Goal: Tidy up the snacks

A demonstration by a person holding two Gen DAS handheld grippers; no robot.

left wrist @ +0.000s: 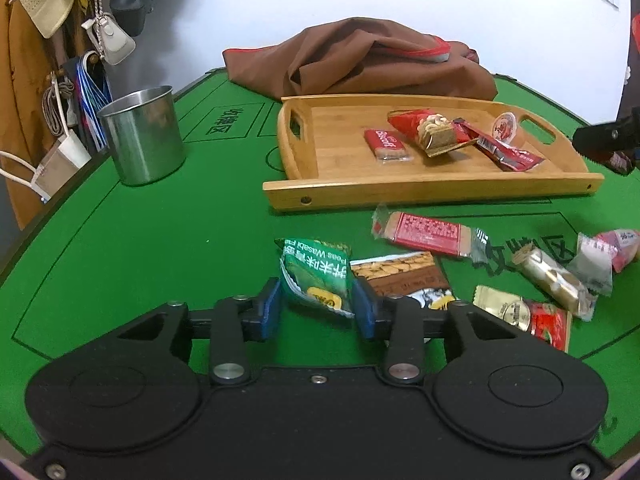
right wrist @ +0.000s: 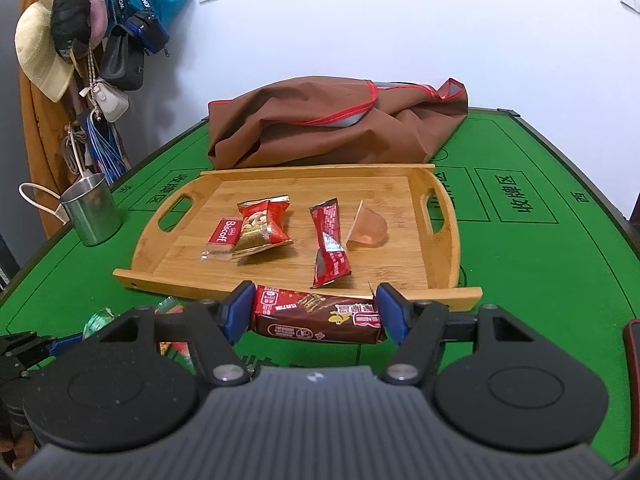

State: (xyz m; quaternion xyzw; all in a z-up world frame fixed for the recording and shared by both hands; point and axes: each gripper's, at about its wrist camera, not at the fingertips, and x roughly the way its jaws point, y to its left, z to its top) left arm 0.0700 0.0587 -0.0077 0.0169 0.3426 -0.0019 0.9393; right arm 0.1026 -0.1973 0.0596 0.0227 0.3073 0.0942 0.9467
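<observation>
Both grippers tilt downward over the green table point(right wrist: 520, 280). On my left gripper point(left wrist: 316, 304) the blue pads point(left wrist: 270, 304) bracket a green wasabi-pea packet point(left wrist: 316, 276) lying on the felt beside other loose snacks; whether they press it I cannot tell. My right gripper point(right wrist: 316, 312) is clamped end to end on a brown chocolate bar point(right wrist: 316, 316), lifted just before the near rim of the wooden tray point(right wrist: 440, 296), where a Biscoff biscuit point(right wrist: 222, 238) and a jelly cup point(right wrist: 370, 228) lie.
</observation>
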